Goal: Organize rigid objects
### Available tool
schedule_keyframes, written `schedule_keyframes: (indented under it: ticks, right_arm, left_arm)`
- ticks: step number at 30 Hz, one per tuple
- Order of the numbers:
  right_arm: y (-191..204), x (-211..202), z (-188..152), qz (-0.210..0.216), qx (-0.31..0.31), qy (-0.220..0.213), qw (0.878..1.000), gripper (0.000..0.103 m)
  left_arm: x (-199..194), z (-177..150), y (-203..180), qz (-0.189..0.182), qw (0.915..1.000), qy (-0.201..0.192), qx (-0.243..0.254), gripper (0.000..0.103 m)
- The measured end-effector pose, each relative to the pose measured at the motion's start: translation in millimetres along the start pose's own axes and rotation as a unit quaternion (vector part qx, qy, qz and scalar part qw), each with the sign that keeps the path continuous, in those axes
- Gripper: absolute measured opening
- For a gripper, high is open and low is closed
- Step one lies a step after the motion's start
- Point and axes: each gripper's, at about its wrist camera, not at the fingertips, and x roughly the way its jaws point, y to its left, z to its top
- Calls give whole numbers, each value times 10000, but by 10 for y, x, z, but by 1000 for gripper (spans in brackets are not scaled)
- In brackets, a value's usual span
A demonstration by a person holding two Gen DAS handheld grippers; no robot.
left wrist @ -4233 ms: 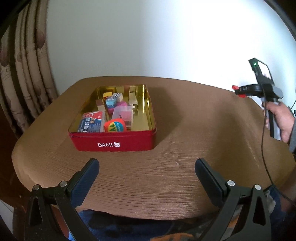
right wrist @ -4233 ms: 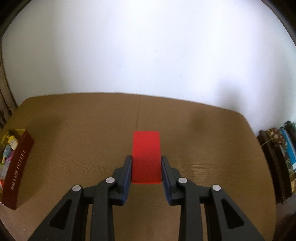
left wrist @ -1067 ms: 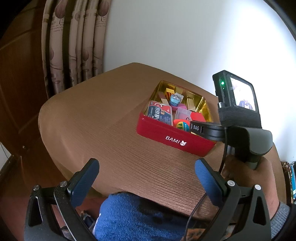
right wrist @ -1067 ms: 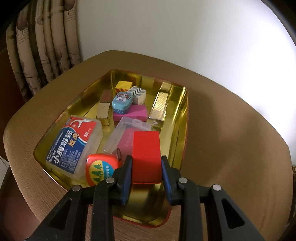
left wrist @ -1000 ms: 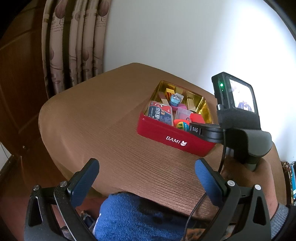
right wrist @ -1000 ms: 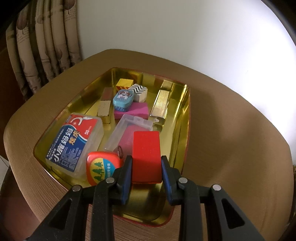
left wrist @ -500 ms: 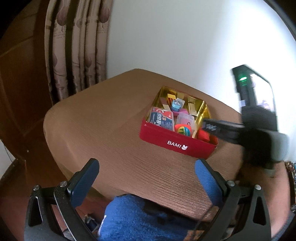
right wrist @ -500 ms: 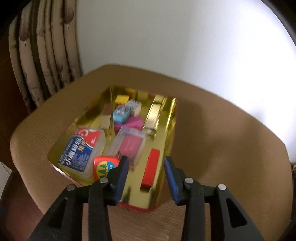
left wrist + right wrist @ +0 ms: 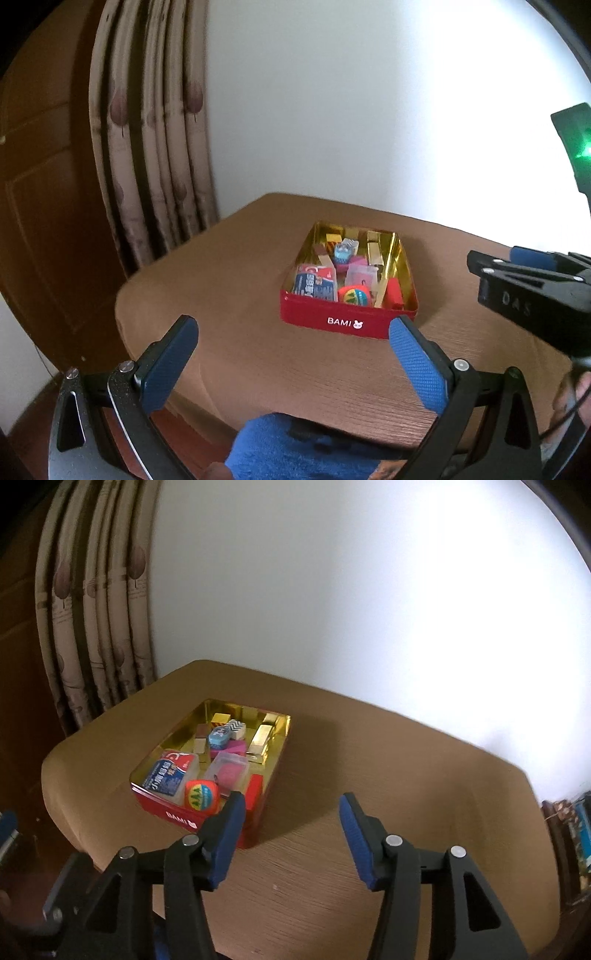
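A red tin (image 9: 347,324) (image 9: 176,818) with a gold inside stands on the brown table (image 9: 240,317) (image 9: 369,775). It holds several small things, among them the red block (image 9: 393,292) (image 9: 254,794) leaning at its near right side. My right gripper (image 9: 291,808) is back from the tin, above the table; its jaws are opening with nothing between them. In the left wrist view the same gripper (image 9: 532,273) shows at the right edge. My left gripper (image 9: 291,334) is open and empty, near the table's front edge.
A curtain (image 9: 147,140) and a wooden door (image 9: 40,203) stand left of the table, a white wall behind. Blue cloth (image 9: 295,450) lies under the left gripper. Books (image 9: 576,812) show at the far right.
The right gripper let go of the red block, which now lies in the tin, and pulled back and up with its jaws widening. The left gripper rose and drew back a little.
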Motion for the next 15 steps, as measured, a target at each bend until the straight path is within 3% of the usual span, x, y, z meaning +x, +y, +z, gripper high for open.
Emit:
schedule_keyframes:
  ticks: [7,15]
  right_arm:
    - [28,-121,-29,82,-15,-103,9999,56]
    - [102,-24,20,102,17,-73,9999,57]
  left_arm:
    - [-101,40,-47,25,9998,-195,-33,102]
    - [65,53,-63,312,9995,58,45,102]
